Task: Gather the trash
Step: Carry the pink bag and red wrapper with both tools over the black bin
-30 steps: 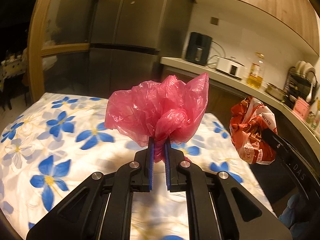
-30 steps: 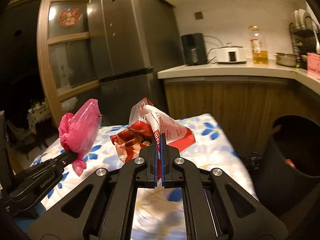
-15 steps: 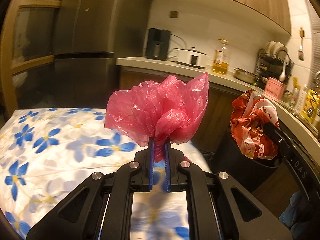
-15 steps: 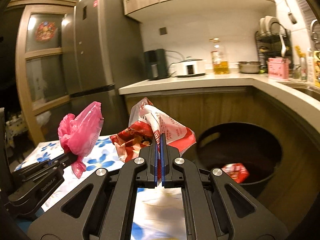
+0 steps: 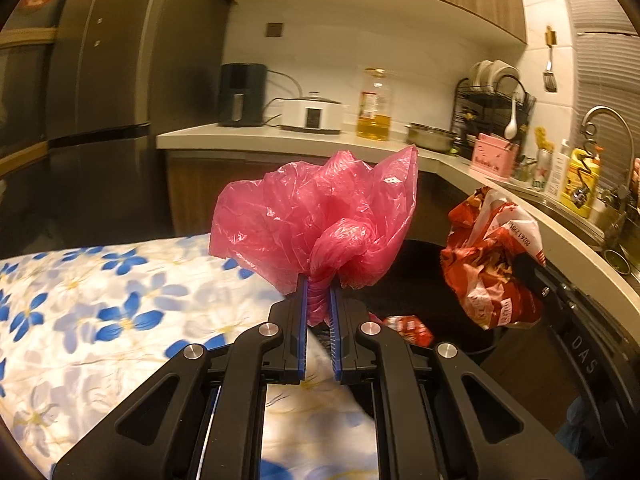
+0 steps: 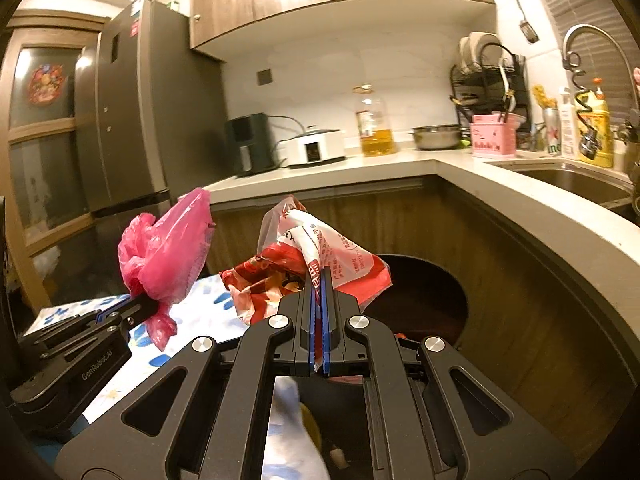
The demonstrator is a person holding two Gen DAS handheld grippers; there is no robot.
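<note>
Trash, two pieces, both airborne. Pink plastic bag [image 5: 316, 224] pinched in left hand-held gripper [image 5: 319, 300]; red-and-white wrapper [image 6: 316, 268] pinched in right hand-held gripper [image 6: 319, 300], pads nearly pressed together on thin film.

Location: in left view, pink bag dead centre, wrapper at 3 o'clock, over the black bin [image 6: 424, 300]. In right view, bin mouth at 3 o'clock of the wrapper, pink bag at 9 o'clock. Flowered cloth on the desk [image 5: 100, 300] sits at 8 o'clock in left view. One red scrap [image 5: 408, 328] already lies in the bin.

Handling, my read: both near weightless, soft, crinkly, slick film. No breakage risk; may cling to the pads or drift on release. Best hold is the bunched neck, as now on the pink bag: knot just above the pads, loose film fanned out beyond.

Orientation: pink bag's long axis runs along the fingers, knot end at the pads, open ruffle pointing away toward 12 o'clock. Wrapper crumpled, no clear axis; bulk leans to 10 o'clock of the right fingertips.
</note>
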